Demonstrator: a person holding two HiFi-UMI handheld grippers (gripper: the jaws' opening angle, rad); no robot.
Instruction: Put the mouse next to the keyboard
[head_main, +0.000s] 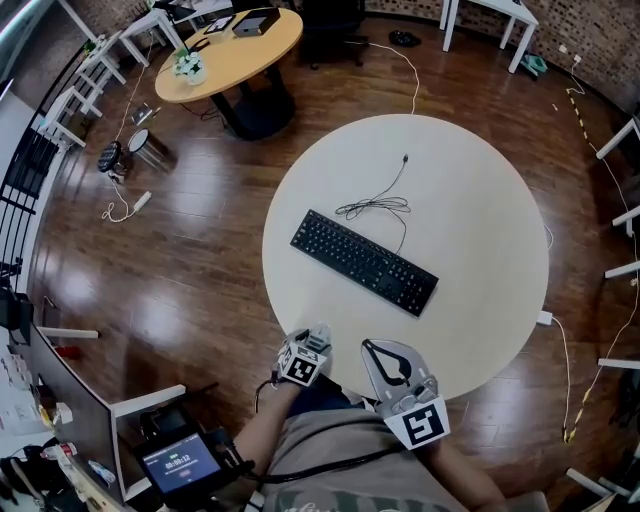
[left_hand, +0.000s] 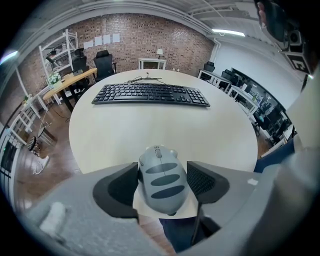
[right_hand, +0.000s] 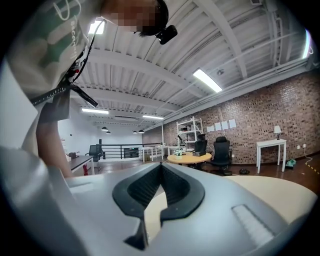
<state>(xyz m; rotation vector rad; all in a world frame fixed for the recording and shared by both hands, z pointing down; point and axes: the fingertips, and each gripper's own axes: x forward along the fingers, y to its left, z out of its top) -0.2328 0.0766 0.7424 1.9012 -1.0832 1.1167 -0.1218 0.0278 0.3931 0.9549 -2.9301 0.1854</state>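
Brick walls and dark wooden flooring surround the round cream table (head_main: 480, 250) we are working at, with a second, tan round table and white shelving farther off in the room. On our table a long black keyboard (head_main: 364, 262) lies slantwise near the middle. Its thin black cable (head_main: 375, 207) is coiled loosely just past the keyboard's far edge.

Both of our tools hang at the table's near edge, close to the body. Our left gripper (left_hand: 162, 171) has its dark padded jaws pinching the small grey mouse with three dark oval stripes (left_hand: 162, 181) by its flanks. The mouse's wheel end points toward the keyboard. It sits in the air about over the near edge, well apart from the keyboard, with bare tabletop between them. Our right gripper (right_hand: 160, 165) has its jaws pressed together at the tips with nothing between them, and it points up and away across the room.

We judge that the mouse is already picked up and the carry is the step in hand. Next we need to reach forward across the open tabletop and bring the mouse down flat beside one end of the keyboard. It should land near the keyboard, neither on the keys nor on the cable coil, and only then should the jaws part. The right tool need only keep out of the way.
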